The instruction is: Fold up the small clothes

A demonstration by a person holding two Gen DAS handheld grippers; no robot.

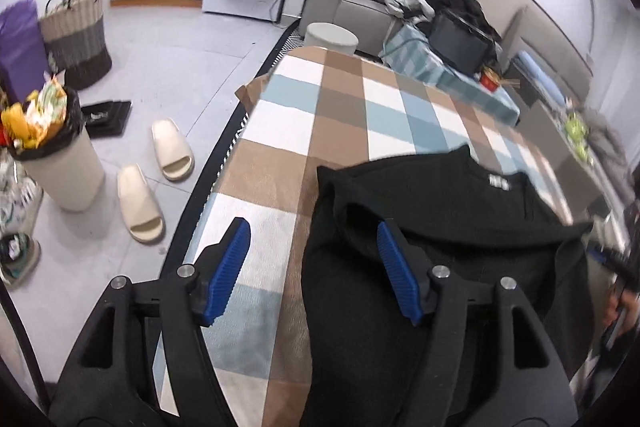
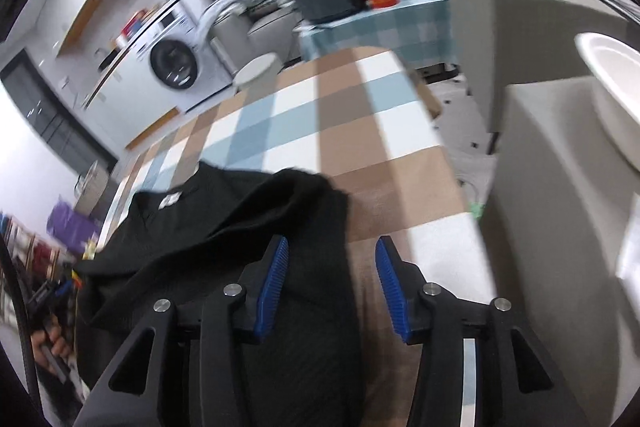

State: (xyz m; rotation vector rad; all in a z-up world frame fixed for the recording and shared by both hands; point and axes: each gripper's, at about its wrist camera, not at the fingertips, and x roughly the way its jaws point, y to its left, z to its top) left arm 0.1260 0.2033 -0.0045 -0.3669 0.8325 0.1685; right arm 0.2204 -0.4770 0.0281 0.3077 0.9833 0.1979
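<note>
Both grippers stand spread, their ribbed blue pads pinching nothing.

Left wrist view: the left gripper (image 1: 314, 259) hangs over the left side edge of the black knitted garment (image 1: 440, 227), which lies on a table covered by a brown, white and pale-blue checked cloth (image 1: 340, 115). One pad shows over bare cloth, the other over the black fabric; the garment's edge runs between them, and neither pad presses on it. A white neck label (image 1: 499, 182) faces up at the far end, so the collar points away from the person. The upper left part looks doubled over, with a raised ridge. A pair of cream slides (image 1: 156, 179) and a full cream waste bin (image 1: 60, 163) stand on the floor to the left.

Right wrist view: the right gripper (image 2: 330, 275) straddles the garment's right edge in the same way, one pad over fabric, one over cloth, with no contact evident. The right shoulder area is bunched and slightly lifted. This view is motion-blurred, so fine creases cannot be read.

Risk assessment: with both sides loose, the raised folds may spring back or slump, since nothing pins them. A next pinch could catch only the top layer, dragging the fold askew. A low approach could snag the checked cloth and shift the whole garment.
</note>
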